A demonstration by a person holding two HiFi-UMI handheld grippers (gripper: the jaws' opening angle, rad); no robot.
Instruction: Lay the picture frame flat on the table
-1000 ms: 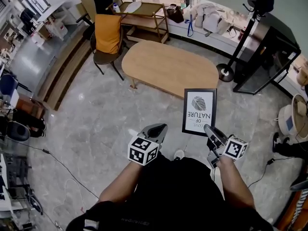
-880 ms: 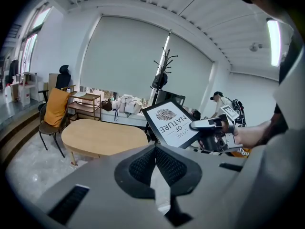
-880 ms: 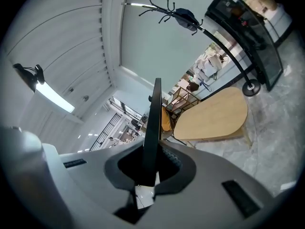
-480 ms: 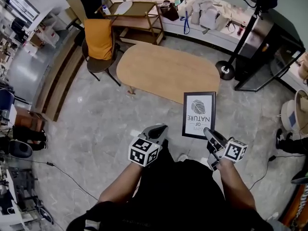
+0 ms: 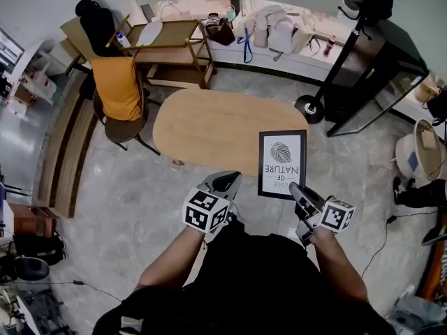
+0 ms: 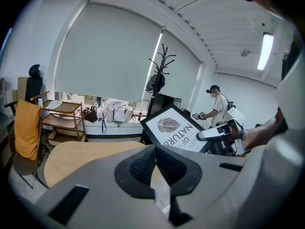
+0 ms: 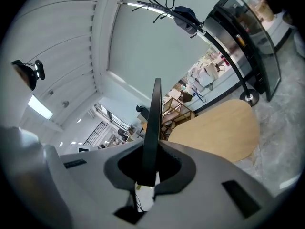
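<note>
While the R claw (image 5: pixel 294 186) is clamping tight on the picture frame (image 5: pixel 282 164), its pads are pinching the frame's lower edge, near the R corner. The frame is showing edge-on btw the jaws in the right gripper view (image 7: pixel 152 128). It's rising up and away from the claw, held in the air and tilted, not lying flat. The printed side w/ a leaf and lettering is facing the head camera. Just L of that claw, the L claw (image 5: pixel 228 180) is hanging w/ jaws pressed together and nothing btw them. Ahead of both claws the oval wooden tabletop (image 5: pixel 209 128) is standing bare. In the head view the frame's far part is overlapping the tabletop's near R end. Further ahead-L of the L claw a chair (image 5: pixel 122 128) is carrying an orange cloth (image 5: pixel 117 88), w/ a wooden trolley (image 5: pixel 167 44) beyond it. Ahead-R of the R claw a coat stand (image 5: pixel 336 51) is standing on the floor (image 5: pixel 126 194).
</note>
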